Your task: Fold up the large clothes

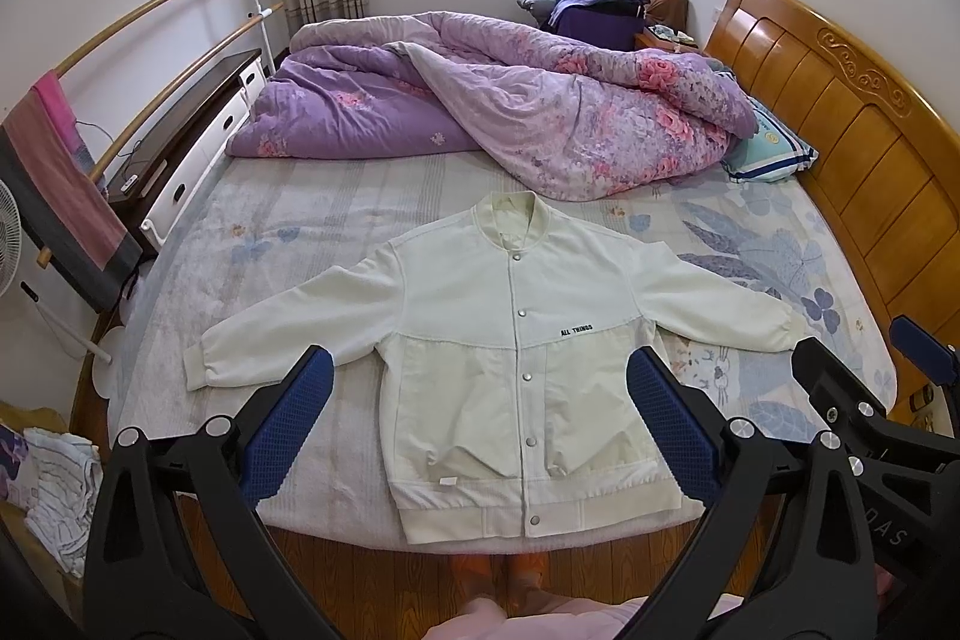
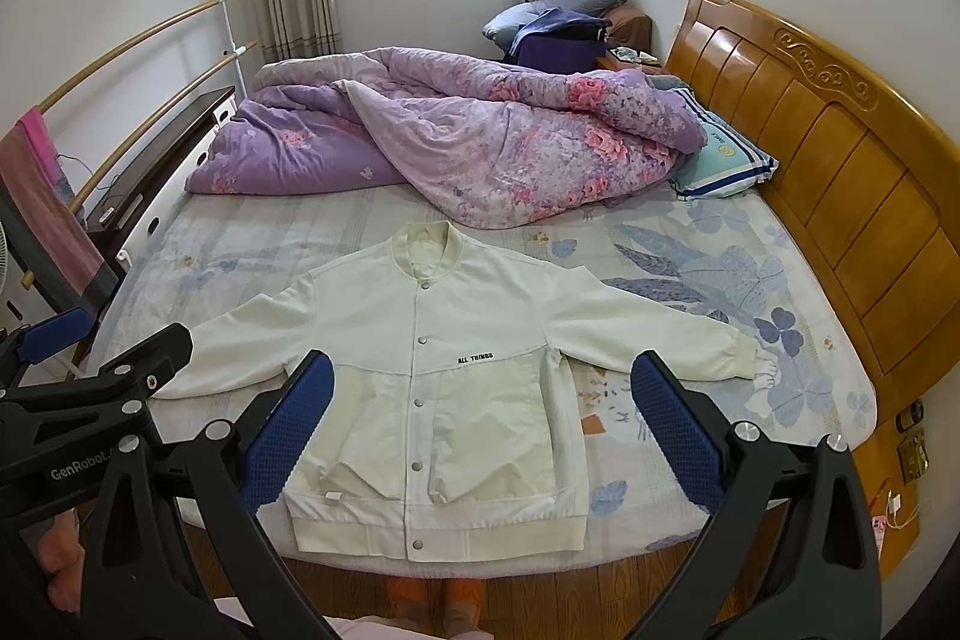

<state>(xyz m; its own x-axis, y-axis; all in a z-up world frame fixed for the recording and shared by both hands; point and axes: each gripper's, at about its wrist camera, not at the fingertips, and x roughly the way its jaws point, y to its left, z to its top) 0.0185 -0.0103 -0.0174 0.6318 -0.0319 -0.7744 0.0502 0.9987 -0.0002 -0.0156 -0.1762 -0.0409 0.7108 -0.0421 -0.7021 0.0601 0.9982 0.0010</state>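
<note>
- Right now we hold both tools above the foot of the bed (image 1: 312, 220), clear of the cloth.
- Our left hand-held gripper (image 1: 480, 418) stands wide apart, its blue fingers (image 1: 288, 424) faced with a dimpled, rubbery grid; nothing sits between them.
- Our right hand-held gripper (image 2: 483, 424) is spread just as wide and grips nothing; its black frame has rounded ribs and silver bolt heads.
- Between them lies the cream jacket (image 1: 510, 340), spread flat and face up on the near half of the bed, front snapped closed with round metal studs.
- We see its sleeves stretched out to either side, ending in ribbed cuffs, with a ribbed band along the hem and a short stand-up collar.
- Its upper part looks smooth, the lower panels slightly creased; small black lettering sits on the chest.
- Beneath it the sheet is pale with soft blue leaf prints.
- Further back a puffy quilted purple duvet (image 1: 480, 100) with pink roses lies in a rumpled heap, well apart from the jacket.
- A glossy carved wooden headboard (image 2: 840, 160) of curved panels runs along the right side of the bed.
</note>
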